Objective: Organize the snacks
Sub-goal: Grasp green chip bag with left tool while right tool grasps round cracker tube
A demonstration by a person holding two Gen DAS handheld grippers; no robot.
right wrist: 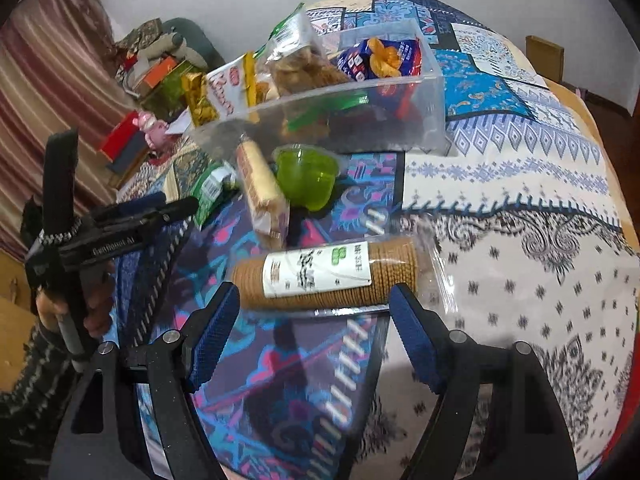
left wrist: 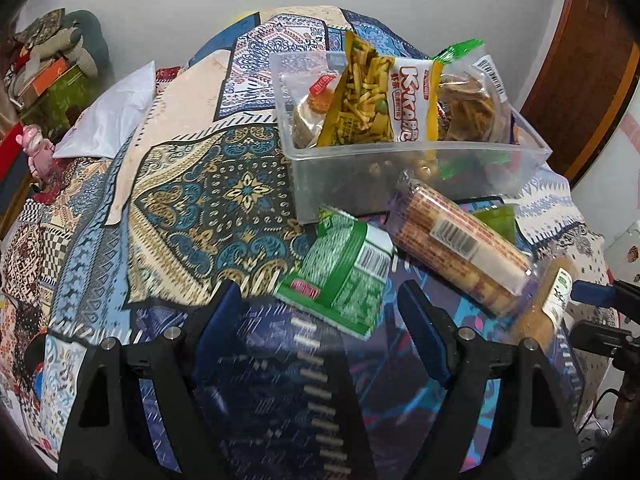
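Note:
A clear plastic bin point(left wrist: 416, 168) point(right wrist: 360, 120) holds several snack bags on the patterned cloth. In front of it lie a green packet point(left wrist: 344, 268) point(right wrist: 210, 192), a long cracker sleeve point(left wrist: 460, 244) point(right wrist: 260, 192), a green jelly cup point(right wrist: 306, 178) point(left wrist: 496, 218) and a round brown biscuit roll point(right wrist: 324, 276) point(left wrist: 548, 300). My left gripper point(left wrist: 320, 312) point(right wrist: 160, 206) is open, just short of the green packet. My right gripper point(right wrist: 314, 312) is open, its fingertips at either end of the biscuit roll's near side, touching or nearly so.
The cloth point(left wrist: 208, 184) covers a rounded table that drops away on all sides. A white bag point(left wrist: 116, 116) lies at the left. Boxes and cushions point(left wrist: 52, 68) pile up by the far wall. A pink toy point(left wrist: 38, 152) sits off the left edge.

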